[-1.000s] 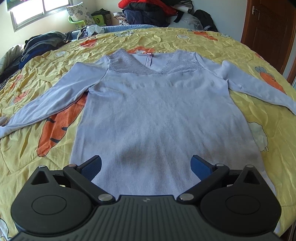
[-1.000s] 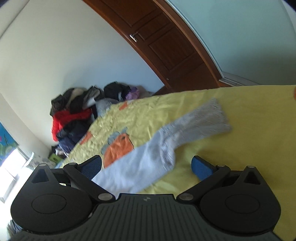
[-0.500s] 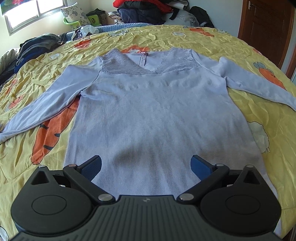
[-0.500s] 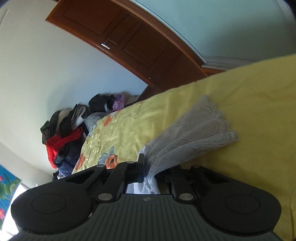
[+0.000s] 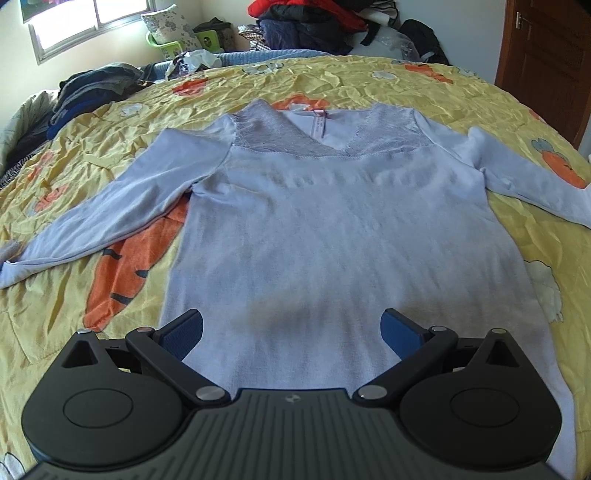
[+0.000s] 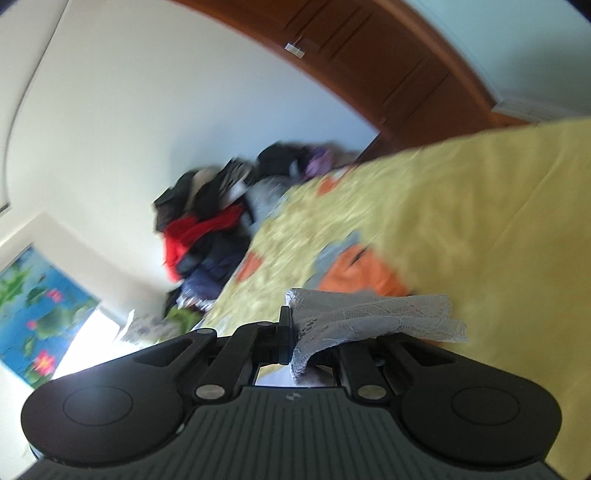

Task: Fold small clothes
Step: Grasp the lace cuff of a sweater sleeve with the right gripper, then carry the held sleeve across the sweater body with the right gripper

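A pale lilac long-sleeved top (image 5: 332, 229) with a lace yoke lies flat, front up, on the yellow carrot-print bedspread (image 5: 74, 295). Both sleeves are spread out to the sides. My left gripper (image 5: 291, 332) hovers open over the hem, its blue pads (image 5: 184, 332) apart and nothing between them. In the right wrist view my right gripper (image 6: 291, 339) is shut on the lace cuff (image 6: 373, 317) of the right sleeve, lifted off the bedspread (image 6: 498, 221). The cuff sticks out to the right of the closed jaws.
A heap of dark and red clothes (image 5: 310, 22) sits beyond the far edge of the bed, also blurred in the right wrist view as a clothes pile (image 6: 207, 236). Folded dark clothes (image 5: 81, 96) lie at the far left. A brown wooden door (image 5: 546, 59) stands at the right.
My right gripper closed on the lace sleeve cuff and lifted it, swinging and tilting so the view is blurred. The left gripper stayed open over the hem, drifting slightly.
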